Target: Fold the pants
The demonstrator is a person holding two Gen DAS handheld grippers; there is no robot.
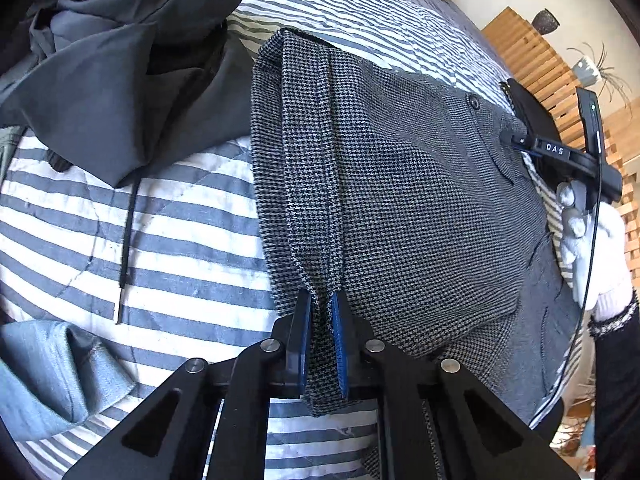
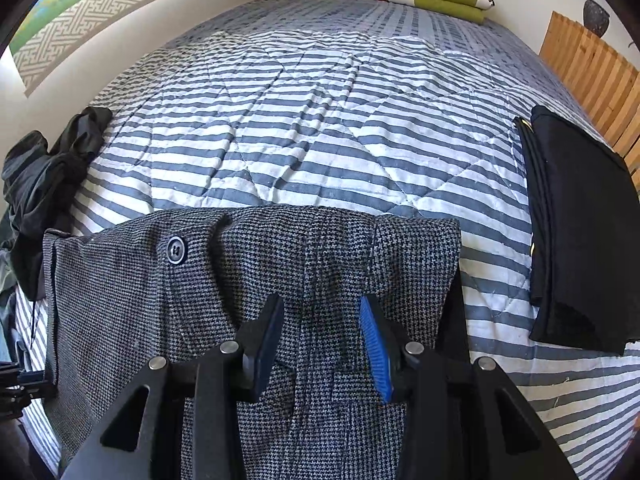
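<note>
Mid-fold. The grey-and-black houndstooth woven pants (image 1: 400, 200) lie on the blue-and-white striped quilted bedspread (image 2: 300, 128), already doubled over: waistband with its dark round button (image 2: 176, 250) on top, far edge squared off.

Left gripper (image 1: 321, 312) is pinched on a raised ridge of the pants fabric at the near left edge, jaws nearly together. Right gripper (image 2: 320, 328) has its jaws apart over the waist area; cloth sits between the pads (image 2: 374, 344), but I can't tell if they press on it.

Likely left: at least one more fold, then flattening. A finished black folded garment (image 2: 580, 224) sits at far right; a dark grey crumpled heap (image 1: 120, 60) waits on the left.

Black grippers (image 1: 320, 300), blue-padded jaws; white glove (image 1: 592, 248), dark sleeve (image 1: 616, 360).
</note>
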